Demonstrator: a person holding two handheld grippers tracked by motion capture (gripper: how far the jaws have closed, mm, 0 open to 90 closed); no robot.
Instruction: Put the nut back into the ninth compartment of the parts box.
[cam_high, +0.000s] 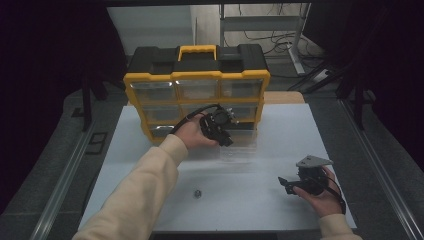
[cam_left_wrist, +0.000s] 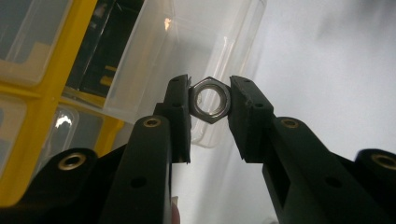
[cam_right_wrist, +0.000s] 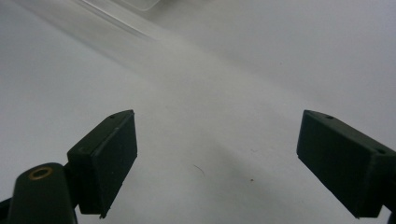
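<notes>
Pinching a metal hex nut (cam_left_wrist: 211, 99) by its flats, the left tongs (cam_high: 226, 139) hang just in front of the organiser (cam_high: 197, 90), above a clear plastic drawer (cam_high: 239, 150) pulled out onto the white worktop (cam_high: 260, 200). That organiser is yellow and black with translucent drawers and a yellow handle. A second small nut (cam_high: 197, 193) lies well in front of it. Off to its right front, the right tongs (cam_high: 283, 184) rest released, jaws wide apart over bare worktop.
</notes>
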